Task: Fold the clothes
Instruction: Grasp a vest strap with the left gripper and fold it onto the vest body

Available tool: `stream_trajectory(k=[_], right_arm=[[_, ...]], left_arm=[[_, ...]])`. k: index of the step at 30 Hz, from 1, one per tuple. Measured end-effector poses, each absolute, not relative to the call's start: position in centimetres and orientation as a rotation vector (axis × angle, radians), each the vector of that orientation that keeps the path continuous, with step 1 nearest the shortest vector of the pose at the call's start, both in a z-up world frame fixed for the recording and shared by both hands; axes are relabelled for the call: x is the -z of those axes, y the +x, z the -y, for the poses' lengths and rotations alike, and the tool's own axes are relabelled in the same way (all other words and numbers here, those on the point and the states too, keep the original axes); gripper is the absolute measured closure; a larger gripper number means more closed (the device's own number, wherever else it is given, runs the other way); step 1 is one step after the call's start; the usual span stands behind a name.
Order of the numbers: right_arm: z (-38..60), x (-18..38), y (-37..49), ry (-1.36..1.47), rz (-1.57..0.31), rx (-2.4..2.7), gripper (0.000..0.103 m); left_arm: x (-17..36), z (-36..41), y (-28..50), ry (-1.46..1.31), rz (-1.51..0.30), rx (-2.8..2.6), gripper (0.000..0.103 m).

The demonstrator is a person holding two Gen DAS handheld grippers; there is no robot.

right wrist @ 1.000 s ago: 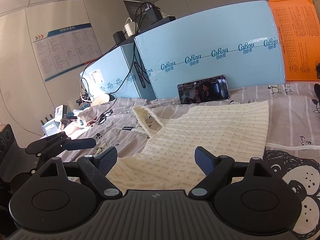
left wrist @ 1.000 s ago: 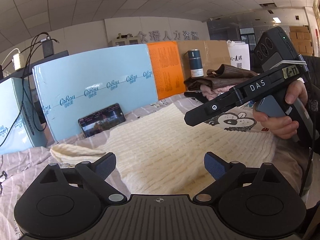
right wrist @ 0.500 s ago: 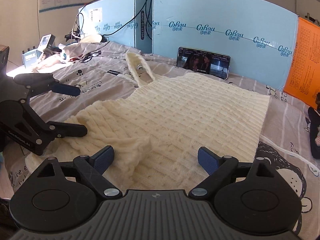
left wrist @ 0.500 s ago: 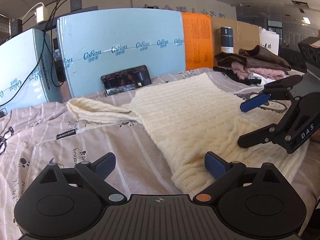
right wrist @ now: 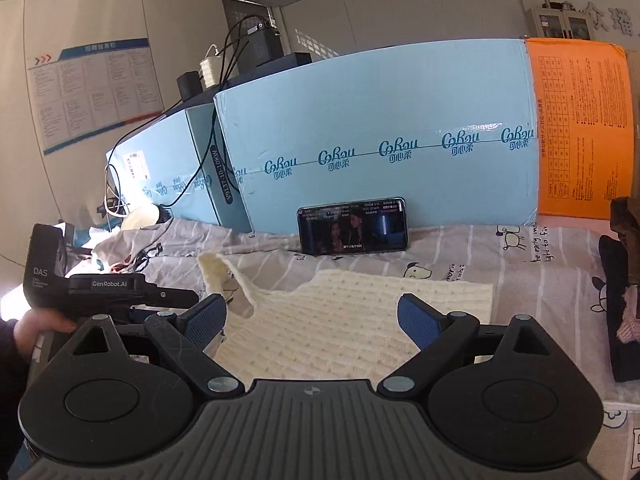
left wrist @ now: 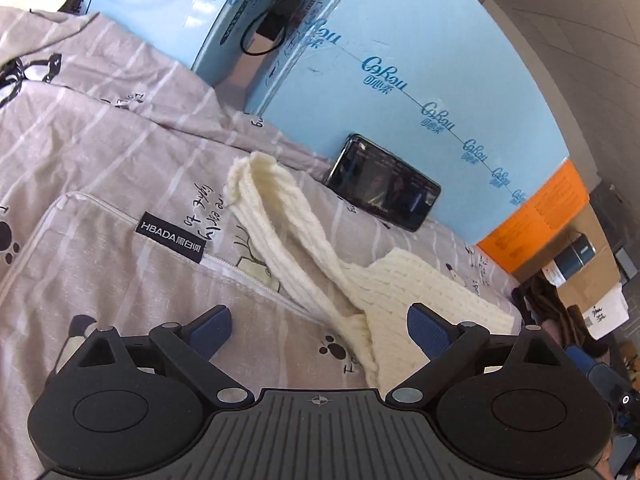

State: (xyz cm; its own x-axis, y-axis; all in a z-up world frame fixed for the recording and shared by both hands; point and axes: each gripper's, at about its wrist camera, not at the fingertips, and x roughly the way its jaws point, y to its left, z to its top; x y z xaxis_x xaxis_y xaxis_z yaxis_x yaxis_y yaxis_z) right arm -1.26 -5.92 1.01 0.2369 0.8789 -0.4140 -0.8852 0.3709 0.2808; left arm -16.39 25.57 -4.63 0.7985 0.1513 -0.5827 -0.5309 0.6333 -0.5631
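One cream knit sweater (right wrist: 352, 320) lies flat on a bed covered by a grey striped cartoon-print sheet (left wrist: 100, 152), its one visible sleeve (left wrist: 276, 220) stretched out toward the far edge. One phone (right wrist: 352, 226) with a lit screen leans against the light-blue boxes (right wrist: 380, 120) along the far edge; two such boxes show, plus one orange sheet (right wrist: 580, 128) at the far right. Cables and a black adapter sit on top of the boxes. Left claw (left wrist: 319, 330) wide apart, holding nothing, over the sheet with the sweater's side edge between its blue pads (left wrist: 428, 330). Right claw (right wrist: 312, 320) also wide, holding nothing, above the sweater's near part.

Only the right view shows the left claw body (right wrist: 108, 286) from the side, gripped by a hand (right wrist: 36, 326), a wall notice board (right wrist: 92, 88), and dark clothes (right wrist: 618, 280) at the right edge. Only the left view shows a black HBADA label (left wrist: 174, 238) on a zipped cushion cover, and a blue flask (left wrist: 574, 260) by cardboard boxes far right.
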Motion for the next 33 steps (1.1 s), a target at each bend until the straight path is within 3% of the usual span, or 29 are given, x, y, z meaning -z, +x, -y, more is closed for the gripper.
stream_trajectory(k=[6,7,8,10,13,20,25,27,29,31,33], right_arm=[[4.1,0.0,2.9,0.111,-0.661,-1.194,0.010],[3.8,0.1,3.6,0.132,-0.678,-1.191,0.010],[3.8,0.5,3.9,0.141,-0.695,-1.182,0.010],[4.2,1.1,4.1,0.152,-0.707,-1.162,0.010],[4.5,1.5,4.3,0.156,-0.713,-1.145,0.010],[4.9,1.3,4.2,0.184,-0.689,-1.141,0.010],[5.0,1.3,4.3,0.196,-0.674,-1.117,0.010],[5.0,1.3,4.4,0.195,-0.673,-1.107,0.010],[5.0,1.4,4.4,0.196,-0.674,-1.101,0.010],[5.0,1.4,4.4,0.198,-0.677,-1.099,0.010],[5.0,1.5,4.5,0.204,-0.679,-1.099,0.010]], left_arm=[[5.3,-25.9,-11.9,-0.795,-0.461,-0.432,0.012],[5.5,-25.7,-11.2,-0.759,-0.458,-0.446,0.023],[5.7,-25.4,-10.7,-0.711,-0.450,-0.456,0.046],[6.5,-25.5,-10.2,-0.662,-0.442,-0.447,0.079],[6.8,-26.4,-11.2,-0.709,-0.383,-0.375,0.089],[4.4,-23.4,-12.0,-0.564,-0.254,-0.175,0.090],[3.6,-18.3,-10.4,-0.301,-0.347,-0.114,0.089],[3.5,-16.7,-10.0,-0.227,-0.383,-0.100,0.083],[3.6,-15.9,-10.0,-0.192,-0.389,-0.089,0.053],[3.5,-15.4,-10.2,-0.168,-0.385,-0.081,0.036],[3.3,-15.3,-10.7,-0.161,-0.370,-0.087,0.029]])
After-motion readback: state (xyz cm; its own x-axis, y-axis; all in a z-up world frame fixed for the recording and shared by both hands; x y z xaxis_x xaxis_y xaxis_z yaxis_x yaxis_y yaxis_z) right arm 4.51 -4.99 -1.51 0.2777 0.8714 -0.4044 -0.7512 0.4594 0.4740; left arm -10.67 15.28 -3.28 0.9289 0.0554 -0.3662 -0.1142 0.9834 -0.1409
